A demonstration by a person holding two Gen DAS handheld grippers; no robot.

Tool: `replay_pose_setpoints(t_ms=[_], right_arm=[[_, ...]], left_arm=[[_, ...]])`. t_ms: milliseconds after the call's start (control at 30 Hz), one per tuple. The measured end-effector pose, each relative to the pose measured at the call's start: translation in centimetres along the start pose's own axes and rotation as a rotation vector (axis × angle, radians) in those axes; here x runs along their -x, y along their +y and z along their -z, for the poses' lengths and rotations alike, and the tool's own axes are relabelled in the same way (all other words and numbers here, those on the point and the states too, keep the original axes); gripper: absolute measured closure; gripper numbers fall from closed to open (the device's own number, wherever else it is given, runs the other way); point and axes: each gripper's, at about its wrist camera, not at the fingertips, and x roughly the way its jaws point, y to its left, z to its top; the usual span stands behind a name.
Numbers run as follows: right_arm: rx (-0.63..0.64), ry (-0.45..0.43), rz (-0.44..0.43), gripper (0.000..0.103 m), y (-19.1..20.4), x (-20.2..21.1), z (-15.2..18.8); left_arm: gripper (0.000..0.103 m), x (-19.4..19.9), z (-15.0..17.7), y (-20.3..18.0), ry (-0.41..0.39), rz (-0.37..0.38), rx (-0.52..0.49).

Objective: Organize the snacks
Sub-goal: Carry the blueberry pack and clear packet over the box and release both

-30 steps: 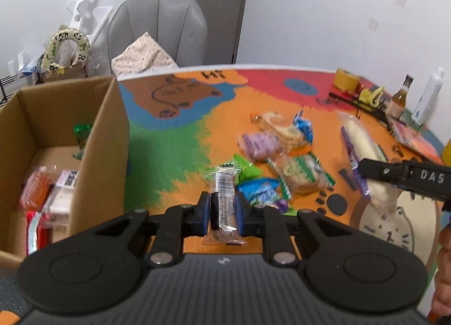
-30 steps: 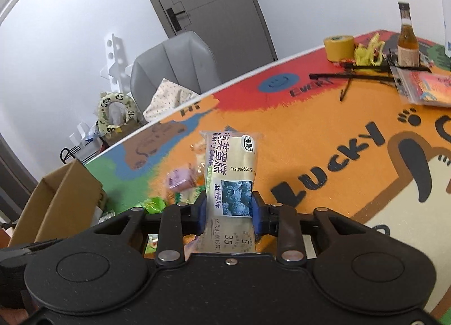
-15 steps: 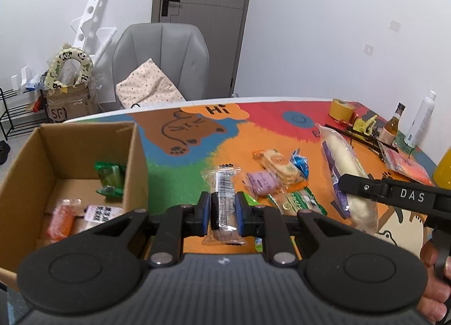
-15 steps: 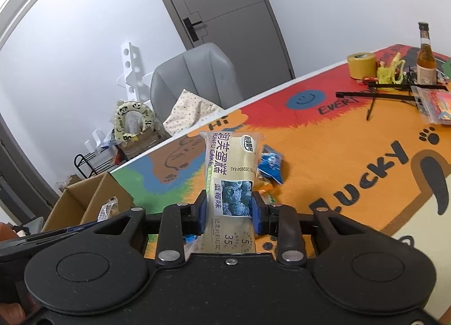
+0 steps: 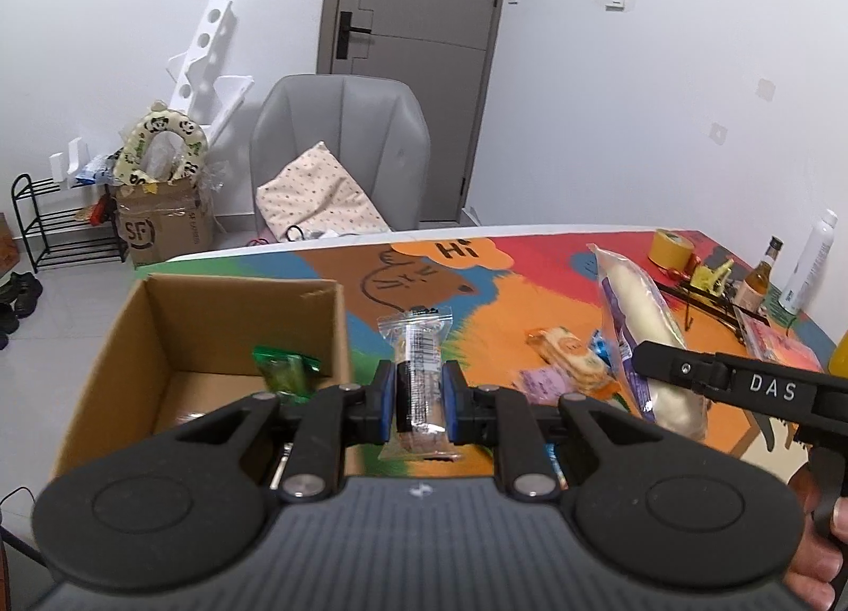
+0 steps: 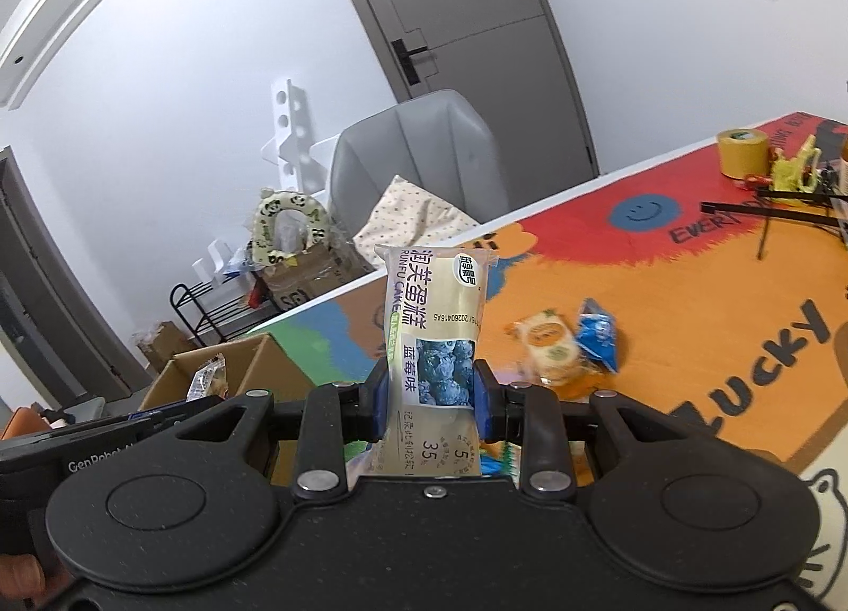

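Note:
My left gripper (image 5: 418, 393) is shut on a clear-wrapped snack bar (image 5: 418, 346), held in the air just right of the open cardboard box (image 5: 222, 303). The box holds a green packet (image 5: 286, 370). My right gripper (image 6: 432, 393) is shut on a blueberry cake packet (image 6: 434, 325), held upright above the table; the packet also shows in the left wrist view (image 5: 644, 325), with the box at lower left in the right wrist view (image 6: 254, 362). Loose snacks lie on the colourful mat: an orange biscuit pack (image 5: 567, 348), a purple packet (image 5: 540, 380), a blue packet (image 6: 599, 333).
A grey chair (image 5: 339, 144) with a spotted cushion stands behind the table. Yellow tape (image 5: 670, 245), a small brown bottle (image 5: 760, 277), a white spray can (image 5: 808, 261) and black sticks sit at the table's far right. A taped box and a shoe rack stand on the floor at left.
Both grippers have risen and tilted upward with their snacks still held. The left one has shifted toward the box, whose inside now shows more from above.

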Motion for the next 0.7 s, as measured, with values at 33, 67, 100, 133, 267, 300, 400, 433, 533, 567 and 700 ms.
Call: replay_pose_setpoints(t_ms=[33,67,100,133,267,300,400,433,533,567,700], right_arm=[[0.003,0.001,-0.004,0.074,0.3,-0.2,0.0],[0.004,0.002,-0.008,0.074,0.6,-0.3,0.0],[0.007,0.004,-0.013,0.074,0.9,-0.5,0.0],[0.01,0.005,-0.018,0.074,1.3,-0.6,-0.1],[0.021,0.007,-0.032,0.074,2.6,-1.2,-0.1],[0.025,0.008,-0.035,0.074,2.9,-1.3,-0.1],[0.033,0.011,-0.043,0.074,3.9,-1.8,-0.2],[0.035,0.012,-0.046,0.075,4.2,-1.9,-0.2],[0.04,0.017,-0.051,0.075,5.2,-2.6,-0.1],[0.042,0.02,-0.052,0.075,5.5,-2.7,-0.1],[0.058,0.029,-0.06,0.075,6.8,-3.3,0.1]], left_arm=[[0.086,0.1,0.0,0.4,-0.001,-0.003,0.005],[0.086,0.1,-0.1,0.7,-0.002,-0.006,0.009],[0.086,0.1,-0.1,1.1,-0.003,-0.01,0.014],[0.086,0.2,-0.1,1.5,-0.004,-0.013,0.017],[0.086,0.4,-0.2,3.0,-0.011,-0.024,0.031],[0.086,0.4,-0.3,3.3,-0.011,-0.027,0.035],[0.086,0.2,-0.4,4.5,-0.01,-0.036,0.048],[0.086,0.2,-0.4,4.8,-0.009,-0.038,0.051],[0.086,0.0,-0.4,5.9,-0.006,-0.043,0.06],[0.086,-0.1,-0.4,6.3,-0.005,-0.045,0.064],[0.086,-0.3,-0.4,7.8,-0.004,-0.052,0.085]])
